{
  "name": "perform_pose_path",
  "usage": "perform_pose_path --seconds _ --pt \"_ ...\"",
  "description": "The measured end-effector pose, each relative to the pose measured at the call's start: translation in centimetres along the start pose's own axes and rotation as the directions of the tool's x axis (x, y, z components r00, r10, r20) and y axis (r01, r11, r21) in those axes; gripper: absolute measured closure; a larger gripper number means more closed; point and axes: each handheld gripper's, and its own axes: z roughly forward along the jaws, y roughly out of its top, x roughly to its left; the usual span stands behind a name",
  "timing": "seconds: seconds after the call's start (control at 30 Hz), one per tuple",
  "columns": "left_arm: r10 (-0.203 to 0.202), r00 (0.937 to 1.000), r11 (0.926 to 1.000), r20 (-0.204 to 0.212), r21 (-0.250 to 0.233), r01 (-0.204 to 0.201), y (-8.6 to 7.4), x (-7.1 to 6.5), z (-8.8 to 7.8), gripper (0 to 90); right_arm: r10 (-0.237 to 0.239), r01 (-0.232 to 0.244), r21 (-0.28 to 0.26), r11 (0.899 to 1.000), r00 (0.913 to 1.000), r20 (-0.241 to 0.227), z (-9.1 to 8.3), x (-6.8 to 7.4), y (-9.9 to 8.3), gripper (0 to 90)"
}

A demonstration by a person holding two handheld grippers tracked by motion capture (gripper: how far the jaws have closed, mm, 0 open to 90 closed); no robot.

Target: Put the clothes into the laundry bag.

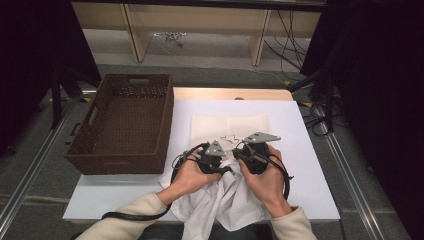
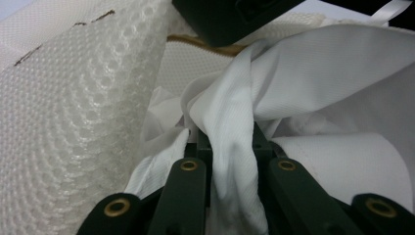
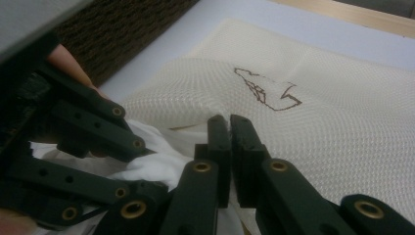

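While both tongs pinch white cloth (image 1: 225, 197), it bunches at the mesh bag's (image 1: 227, 127) near edge.
Left tongs (image 2: 230, 147) grip a fold; right tongs (image 3: 230, 128) pressed together on cloth. Wicker basket (image 1: 125, 125) left of bag, on desk (image 1: 305, 150).

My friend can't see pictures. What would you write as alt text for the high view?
Two hands hold a left tool and a right tool close together on a white cloth at the near edge of a white table. A cream mesh bag lies just beyond, with an empty brown wicker basket to the left.
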Motion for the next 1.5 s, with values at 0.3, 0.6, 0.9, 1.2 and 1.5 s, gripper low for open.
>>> perform_pose_path --seconds 0.3,0.6,0.9,1.2,1.5 --pt "0.05 0.9983 0.9987 -0.031 -0.009 -0.051 -0.2 -0.2 -0.4 71.0 0.014 -0.014 0.013 1.0 0.9999 0.0 0.0 0.1 0.0 89.1" --pt "0.068 0.9962 0.9945 -0.054 -0.076 -0.072 -0.3 -1.1 -2.6 42.0 0.013 -0.013 0.02 1.0 0.9999 0.001 0.3 0.1 -0.1 89.0" --pt "0.051 0.9984 0.989 -0.022 -0.138 -0.054 0.1 -2.0 -5.3 32.2 -0.001 0.001 0.017 1.0 1.0 -0.003 0.5 -0.1 -0.2 89.1" --pt "0.057 0.996 0.9963 0.069 -0.068 -0.053 -1.6 -2.8 -5.3 29.4 0.021 -0.021 0.023 1.0 0.9998 0.003 0.4 0.0 -0.1 89.0" --pt "0.081 0.9964 0.9946 0.023 0.063 -0.083 -3.9 -3.2 -0.7 52.2 0.044 -0.044 0.047 0.998 0.999 -0.001 0.3 0.2 -0.2 89.0"
